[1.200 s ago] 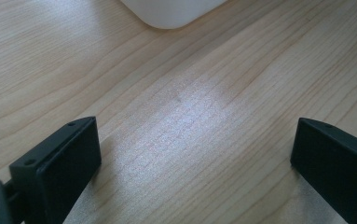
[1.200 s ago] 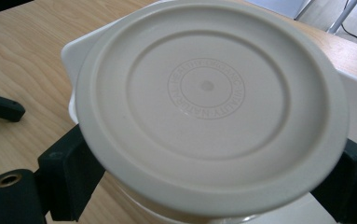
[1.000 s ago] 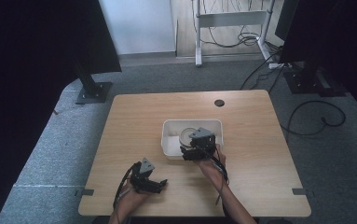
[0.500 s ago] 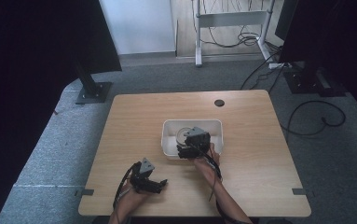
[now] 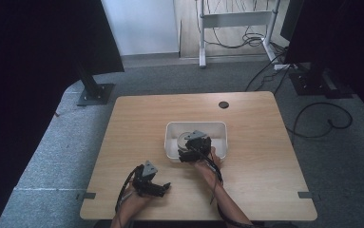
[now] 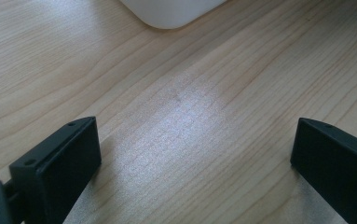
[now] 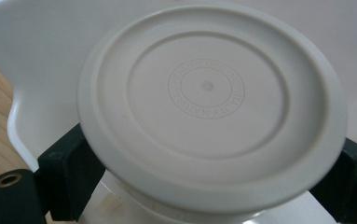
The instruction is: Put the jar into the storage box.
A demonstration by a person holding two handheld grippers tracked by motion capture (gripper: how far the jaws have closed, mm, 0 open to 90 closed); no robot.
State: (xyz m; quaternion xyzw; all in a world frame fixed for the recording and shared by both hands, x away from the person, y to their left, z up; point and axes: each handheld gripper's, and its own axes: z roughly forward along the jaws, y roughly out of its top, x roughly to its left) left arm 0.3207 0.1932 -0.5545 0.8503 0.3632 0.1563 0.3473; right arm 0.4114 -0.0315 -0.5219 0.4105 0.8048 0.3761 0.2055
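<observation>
A white rectangular tub [image 5: 217,125] stands in the middle of the wooden table [image 5: 137,123]. Inside it my right gripper [image 5: 188,148] is shut on a round white lidded container [image 5: 184,138]. In the right gripper view the container's lid [image 7: 209,88] faces the camera, tilted, with my right gripper [image 7: 209,179] clamping it from both sides, jaws pressed to its rim. The tub's wall [image 7: 36,56] curves behind it. My left gripper [image 5: 162,188] rests low near the table's front left, open. In the left gripper view my left gripper [image 6: 195,158] spans bare wood, the tub's corner [image 6: 171,11] ahead.
A dark cable hole [image 5: 224,104] sits near the table's far edge. Black stands [image 5: 94,90] and loose cables [image 5: 322,118] lie on the grey floor around the table. Bare wood stretches to the left and right of the tub.
My right gripper has shifted slightly to the left inside the tub with the container in it. The left gripper has stayed where it was.
</observation>
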